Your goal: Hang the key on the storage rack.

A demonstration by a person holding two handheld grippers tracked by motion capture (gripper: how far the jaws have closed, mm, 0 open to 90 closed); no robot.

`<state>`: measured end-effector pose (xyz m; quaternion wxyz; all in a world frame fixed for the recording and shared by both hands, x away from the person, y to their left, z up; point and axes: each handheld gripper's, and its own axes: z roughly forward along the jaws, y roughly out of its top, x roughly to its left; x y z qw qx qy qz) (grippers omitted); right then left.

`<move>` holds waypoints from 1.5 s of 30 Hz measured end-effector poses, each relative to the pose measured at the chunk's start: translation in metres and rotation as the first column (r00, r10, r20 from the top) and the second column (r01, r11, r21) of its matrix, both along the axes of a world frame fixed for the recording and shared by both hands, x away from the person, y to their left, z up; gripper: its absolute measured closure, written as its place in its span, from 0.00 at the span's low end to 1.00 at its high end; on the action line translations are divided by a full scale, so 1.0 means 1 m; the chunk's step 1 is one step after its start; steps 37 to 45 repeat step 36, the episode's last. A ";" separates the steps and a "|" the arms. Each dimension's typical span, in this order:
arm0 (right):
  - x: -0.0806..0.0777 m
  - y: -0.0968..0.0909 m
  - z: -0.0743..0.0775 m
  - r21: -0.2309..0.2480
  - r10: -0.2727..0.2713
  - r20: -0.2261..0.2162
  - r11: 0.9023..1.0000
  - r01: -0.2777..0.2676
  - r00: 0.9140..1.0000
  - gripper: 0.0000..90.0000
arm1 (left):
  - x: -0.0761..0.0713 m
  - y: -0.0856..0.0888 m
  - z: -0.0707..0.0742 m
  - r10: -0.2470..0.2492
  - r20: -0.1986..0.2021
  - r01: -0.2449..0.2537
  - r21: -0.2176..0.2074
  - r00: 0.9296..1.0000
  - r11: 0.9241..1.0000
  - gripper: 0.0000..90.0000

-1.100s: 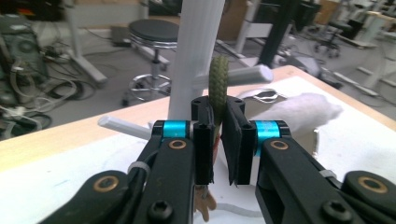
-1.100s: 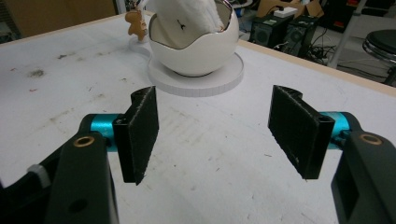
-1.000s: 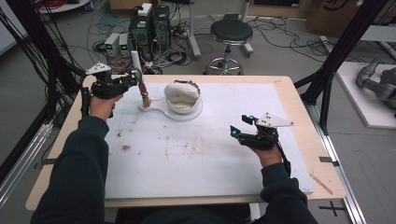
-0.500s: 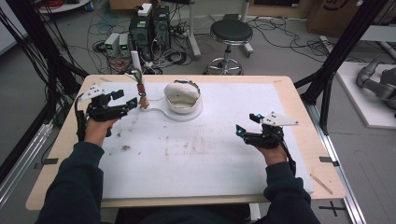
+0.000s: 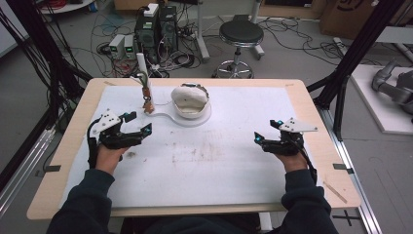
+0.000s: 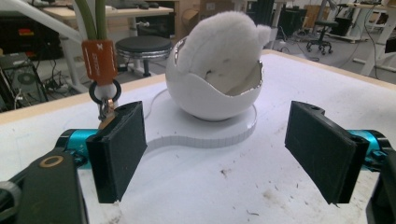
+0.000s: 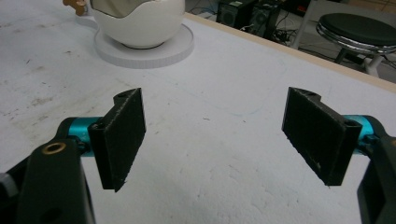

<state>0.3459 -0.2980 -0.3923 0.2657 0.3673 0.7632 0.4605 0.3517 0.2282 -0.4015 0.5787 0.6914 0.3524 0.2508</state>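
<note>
Ahead of the left gripper, whose jaws have just opened wide on nothing, the white egg-shaped cup holds a white plush toy, its lower part hidden. The right gripper has likewise just opened, empty. The keychain's top is cut off.

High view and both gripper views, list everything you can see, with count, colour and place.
Egg-shaped bowl: one, white, on the round base at the table's far middle.
Plush: one, white, inside the bowl.
Base plate: one, white, under the bowl.
Orange tag with ring: one, upright left of the bowl.
Table: one, wooden, white mat on top.
Stool: one, black, beyond the table.
Left claw: black, open, empty, near the tag.
Right claw: black, open, empty, at the table's right.
</note>
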 end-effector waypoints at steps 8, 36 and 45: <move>0.001 -0.006 0.001 0.018 -0.024 0.001 1.000 0.024 1.000 0.24 | -0.002 0.005 -0.005 0.014 -0.014 -0.015 -0.018 1.000 1.000 0.23; -0.002 -0.006 0.000 0.016 -0.034 0.003 0.999 0.034 0.999 0.24 | -0.001 0.007 -0.008 0.028 -0.038 -0.029 -0.025 0.999 0.999 0.24; -0.002 -0.006 0.000 0.016 -0.034 0.003 0.999 0.034 0.999 0.24 | -0.001 0.007 -0.008 0.028 -0.038 -0.029 -0.025 0.999 0.999 0.24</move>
